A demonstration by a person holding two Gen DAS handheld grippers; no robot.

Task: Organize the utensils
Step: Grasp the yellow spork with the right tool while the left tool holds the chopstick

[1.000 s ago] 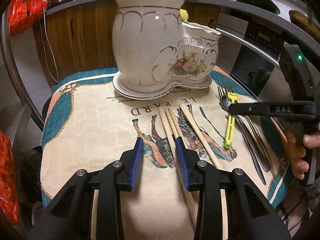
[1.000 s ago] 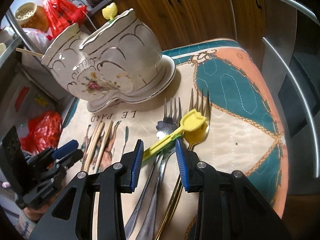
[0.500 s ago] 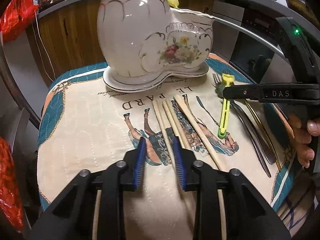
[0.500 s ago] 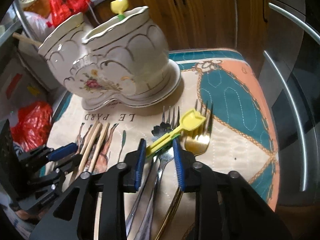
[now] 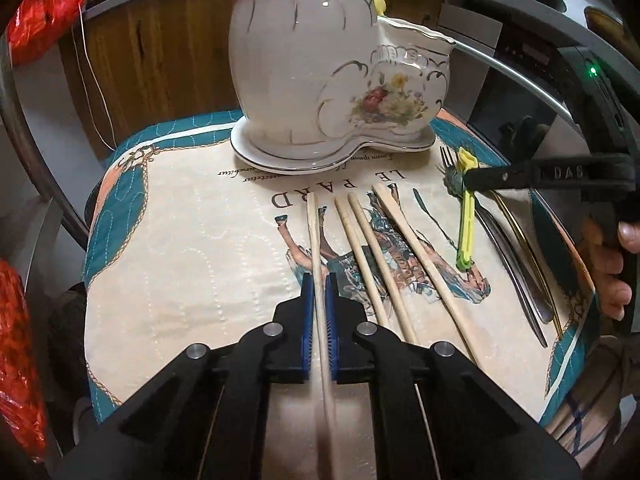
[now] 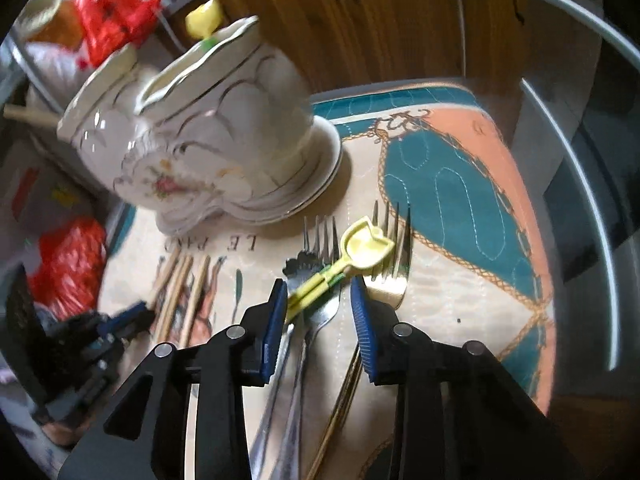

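My left gripper (image 5: 319,286) is shut on a wooden chopstick (image 5: 314,232) that points toward the white floral ceramic utensil holder (image 5: 320,64). Three more chopsticks (image 5: 380,248) lie to its right on the printed mat. My right gripper (image 6: 320,296) is open and low over a yellow plastic spoon (image 6: 362,250) that lies across a steel fork (image 6: 320,240) beside a gold fork (image 6: 392,264). The holder (image 6: 208,148) stands behind them, with another yellow spoon (image 6: 204,18) in it.
The quilted mat (image 5: 168,240) covers a small table with edges near on all sides. Wooden cabinets (image 5: 160,60) and an oven (image 5: 520,80) stand behind. Red plastic bags (image 5: 16,340) hang at the left. The steel and gold utensils (image 5: 516,252) lie at the mat's right.
My left gripper has closed on the leftmost chopstick and drawn it away from the others. My right gripper has dropped lower, around the yellow spoon's handle, and stays open.
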